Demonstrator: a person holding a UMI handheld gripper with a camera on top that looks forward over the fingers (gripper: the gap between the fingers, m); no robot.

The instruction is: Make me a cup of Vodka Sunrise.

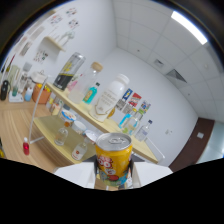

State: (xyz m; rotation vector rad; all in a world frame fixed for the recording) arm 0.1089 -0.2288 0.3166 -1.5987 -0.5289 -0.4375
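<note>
The gripper (114, 176) is holding a yellow can (114, 159). Its two white fingers (90, 172) sit close together, one on each side of the can, and both press on its sides. The can stands tall between them, with its long way going up and down. Its silver top faces up, and it has a pull tab on it. The top looks closed. The bright picture on the can faces the camera.

Just past the can is a long wooden shelf (100, 120) with two levels, and it looks tipped. On the low level sit small clear glasses (62, 135) and a little cup. A small red thing (26, 147) sits off to the left side.

On the top level stand many bottles. There is a big white bottle (111, 97), a clear bottle with a cork top (85, 82) and a dark bottle (69, 71). More small bottles (132, 117) stand further along.

Far behind are a white wall (165, 110) with papers on it, a white ceiling with a long light (189, 27), and a brown door (195, 142).
</note>
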